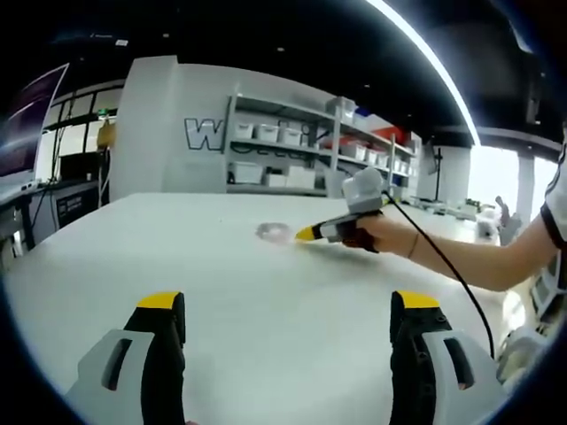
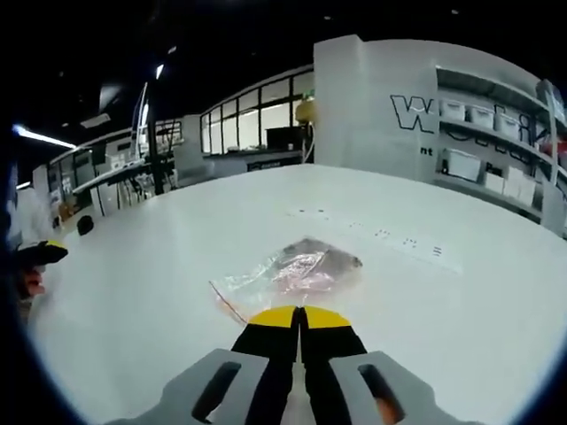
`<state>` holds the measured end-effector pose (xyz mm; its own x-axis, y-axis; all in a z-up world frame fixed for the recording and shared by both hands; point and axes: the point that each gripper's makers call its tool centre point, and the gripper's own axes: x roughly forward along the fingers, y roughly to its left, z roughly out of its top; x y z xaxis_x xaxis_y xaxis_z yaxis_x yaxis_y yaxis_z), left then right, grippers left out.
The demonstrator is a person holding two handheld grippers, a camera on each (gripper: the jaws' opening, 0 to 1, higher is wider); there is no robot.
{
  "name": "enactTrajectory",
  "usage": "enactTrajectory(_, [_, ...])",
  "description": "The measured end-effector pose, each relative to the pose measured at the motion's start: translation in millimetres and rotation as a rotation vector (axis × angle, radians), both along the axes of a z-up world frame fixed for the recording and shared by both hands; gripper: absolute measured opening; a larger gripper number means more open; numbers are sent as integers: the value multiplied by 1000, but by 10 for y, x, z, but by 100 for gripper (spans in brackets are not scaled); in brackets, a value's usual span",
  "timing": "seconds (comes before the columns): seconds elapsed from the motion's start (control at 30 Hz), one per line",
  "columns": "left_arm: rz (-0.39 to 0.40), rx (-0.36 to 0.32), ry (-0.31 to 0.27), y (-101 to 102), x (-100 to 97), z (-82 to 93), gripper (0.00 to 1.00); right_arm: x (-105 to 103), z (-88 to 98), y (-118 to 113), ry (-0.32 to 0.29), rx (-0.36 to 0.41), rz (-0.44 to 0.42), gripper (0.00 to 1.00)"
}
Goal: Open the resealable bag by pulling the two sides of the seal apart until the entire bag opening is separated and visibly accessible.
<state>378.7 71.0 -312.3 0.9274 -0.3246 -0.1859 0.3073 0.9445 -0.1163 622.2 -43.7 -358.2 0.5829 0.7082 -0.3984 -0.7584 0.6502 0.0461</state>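
Resealable bag [image 2: 297, 270]: clear, crumpled, lying flat on the white worktop [image 2: 133, 292], seal apparently not yet parted. Right gripper [image 2: 299, 316]: jaws closed together just short of the bag's near edge, gripping nothing; left gripper [image 1: 288, 305]: jaws wide open, empty, well apart from the bag. Step judged: approach; next, each gripper must pinch one side of the seal.

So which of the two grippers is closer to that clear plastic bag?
Right. The right gripper, jaws together, sits at the clear plastic bag; the left gripper, jaws apart, is far back across the white table.
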Motion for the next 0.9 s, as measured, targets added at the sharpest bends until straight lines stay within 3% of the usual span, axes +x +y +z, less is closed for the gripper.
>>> enactTrajectory(0.3, [-7, 17, 16, -44, -14, -38, 95, -131, 1, -41, 35, 47, -1, 0])
enactTrajectory(0.9, [-12, -26, 21, -169, -37, 35, 99, -434, 153, -111, 78, 151, 17, 0])
